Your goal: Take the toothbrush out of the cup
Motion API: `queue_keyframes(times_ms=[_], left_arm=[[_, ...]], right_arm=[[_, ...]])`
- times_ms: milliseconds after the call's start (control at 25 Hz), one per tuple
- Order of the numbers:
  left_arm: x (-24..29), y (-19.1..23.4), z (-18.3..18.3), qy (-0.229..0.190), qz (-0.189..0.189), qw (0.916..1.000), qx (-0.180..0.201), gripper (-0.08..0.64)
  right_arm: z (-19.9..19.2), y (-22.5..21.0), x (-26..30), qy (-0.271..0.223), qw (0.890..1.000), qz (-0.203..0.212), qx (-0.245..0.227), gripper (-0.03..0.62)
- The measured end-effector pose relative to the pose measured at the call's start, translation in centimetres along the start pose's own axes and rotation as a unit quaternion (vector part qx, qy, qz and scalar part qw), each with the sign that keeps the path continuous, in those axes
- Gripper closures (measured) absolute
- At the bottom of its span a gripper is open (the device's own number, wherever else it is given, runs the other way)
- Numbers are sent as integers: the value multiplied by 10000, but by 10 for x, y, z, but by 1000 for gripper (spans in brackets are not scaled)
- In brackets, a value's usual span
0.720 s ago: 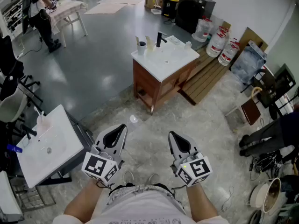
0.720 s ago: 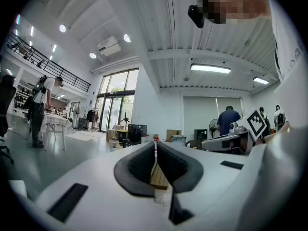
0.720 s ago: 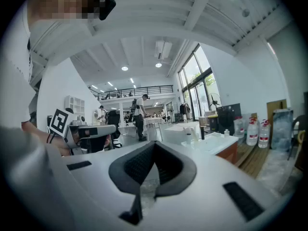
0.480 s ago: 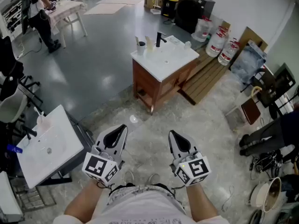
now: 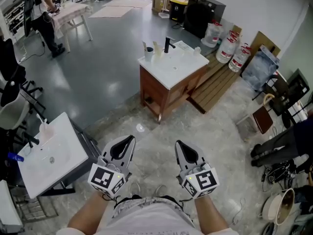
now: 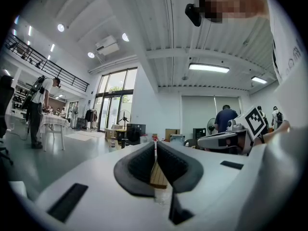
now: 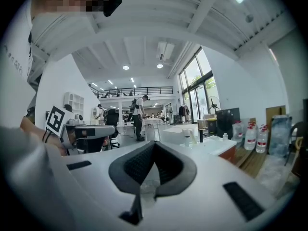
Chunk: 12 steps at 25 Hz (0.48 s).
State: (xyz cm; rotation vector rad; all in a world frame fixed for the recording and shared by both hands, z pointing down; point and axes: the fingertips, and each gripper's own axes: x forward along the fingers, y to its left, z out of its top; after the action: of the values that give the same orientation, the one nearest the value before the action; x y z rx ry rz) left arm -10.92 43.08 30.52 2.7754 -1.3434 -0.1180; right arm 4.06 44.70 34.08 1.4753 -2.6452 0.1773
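A white washbasin vanity (image 5: 174,70) on a wooden cabinet stands a few steps ahead across the floor. At its far left corner is a small dark cup (image 5: 149,49) with a pale toothbrush (image 5: 144,45) standing up at it; at this size I cannot tell more. In the right gripper view the same cup (image 7: 187,140) shows next to the black faucet (image 7: 201,135). My left gripper (image 5: 130,139) and right gripper (image 5: 179,144) are held close to my body, far from the vanity. Both are shut and hold nothing, as each one's own view shows for the left gripper (image 6: 155,144) and the right gripper (image 7: 154,144).
A second white basin (image 5: 46,155) stands at the near left. Wooden pallets (image 5: 214,82) and water bottles (image 5: 229,48) lie right of the vanity. Chairs and cables (image 5: 276,146) crowd the right side. A person (image 5: 45,11) stands at a white table at the far left.
The head view has shifted slightly, so the vanity and grippers sit a little lower in the picture. Both grippers stay shut in front of my body.
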Motion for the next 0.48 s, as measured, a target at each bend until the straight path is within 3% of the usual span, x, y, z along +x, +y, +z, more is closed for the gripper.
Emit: queue_keyframes(times_ms=[480], left_arm=[[1,2,0,-7,-41,10000,-21,531]], right_arm=[[-1,0,4,27,10000,-78,-2,584]])
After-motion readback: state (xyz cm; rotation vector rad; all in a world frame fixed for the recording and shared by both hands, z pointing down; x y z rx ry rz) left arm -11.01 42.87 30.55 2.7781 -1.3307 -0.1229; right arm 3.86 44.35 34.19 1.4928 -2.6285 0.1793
